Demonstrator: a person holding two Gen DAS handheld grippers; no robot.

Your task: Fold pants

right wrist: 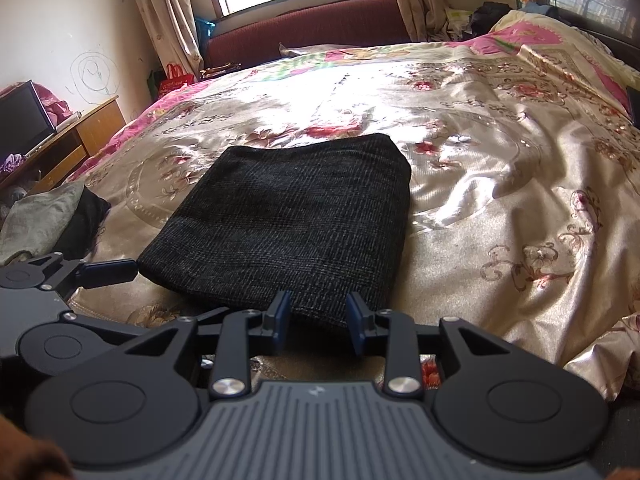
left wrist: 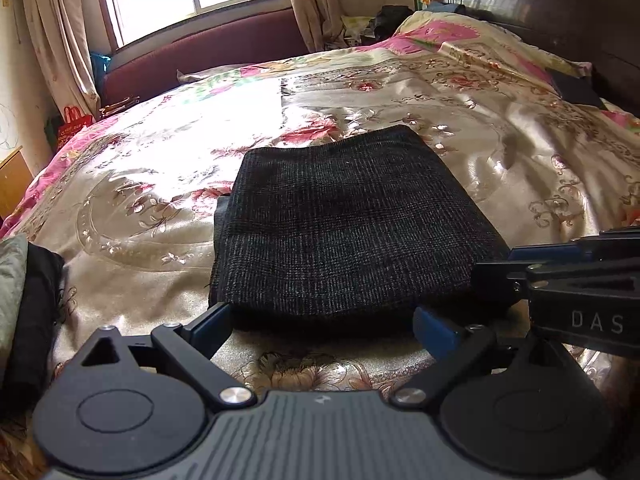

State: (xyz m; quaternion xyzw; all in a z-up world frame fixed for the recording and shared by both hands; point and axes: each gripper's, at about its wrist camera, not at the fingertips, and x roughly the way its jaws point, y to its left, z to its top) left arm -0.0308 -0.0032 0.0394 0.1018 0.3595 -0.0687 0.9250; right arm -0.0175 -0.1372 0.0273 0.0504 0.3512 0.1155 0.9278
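Note:
The dark grey woven pants (left wrist: 344,220) lie folded into a compact rectangle on the floral satin bedspread (left wrist: 152,200). My left gripper (left wrist: 324,326) is wide open at the pants' near edge, a finger at each side of the near left part. My right gripper (right wrist: 318,322) is open with its blue pads either side of the near right corner of the pants (right wrist: 288,216), gripping nothing. The right gripper shows at the right edge of the left wrist view (left wrist: 568,272), and the left gripper shows at the left of the right wrist view (right wrist: 108,270).
A grey and black pile of clothes (right wrist: 52,220) lies at the bed's left edge. A wooden cabinet with a screen (right wrist: 24,120) stands left. A maroon sofa (right wrist: 312,24) sits under the window. A dark headboard (left wrist: 560,8) and a dark flat item (left wrist: 576,88) are far right.

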